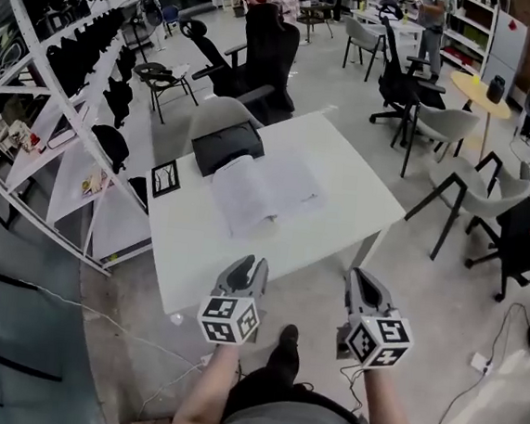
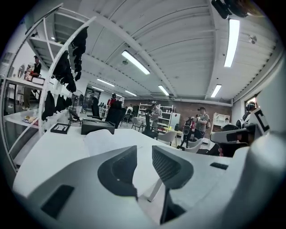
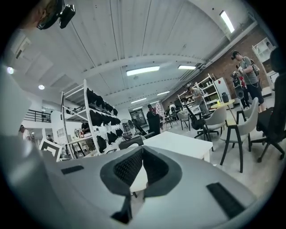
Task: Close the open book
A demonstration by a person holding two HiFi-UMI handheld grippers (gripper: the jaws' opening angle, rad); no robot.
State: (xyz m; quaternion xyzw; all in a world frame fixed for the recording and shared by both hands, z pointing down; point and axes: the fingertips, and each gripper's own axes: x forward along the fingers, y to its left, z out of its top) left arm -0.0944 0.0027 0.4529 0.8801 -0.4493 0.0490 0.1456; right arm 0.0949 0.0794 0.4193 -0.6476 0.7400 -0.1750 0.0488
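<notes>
the white desk [image 1: 342, 181] stood ahead, with the open book [image 1: 262, 194] lying flat near its middle, just in front of a black case [image 1: 227, 144]. short of the desk's near edge, the left gripper [image 1: 246, 266] had its jaws spread on nothing, and the right gripper [image 1: 361, 279] had its jaws pressed together, empty.

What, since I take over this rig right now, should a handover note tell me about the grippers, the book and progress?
Left gripper: jaws apart, empty.
Right gripper: jaws together, empty.
Both are by the near edge of the table, apart from the book.
Book: lies open mid-table, pages up, nothing touching it.
Done: nothing yet.
Left: reach the book, fold one half over the other, and leave it shut.
</notes>
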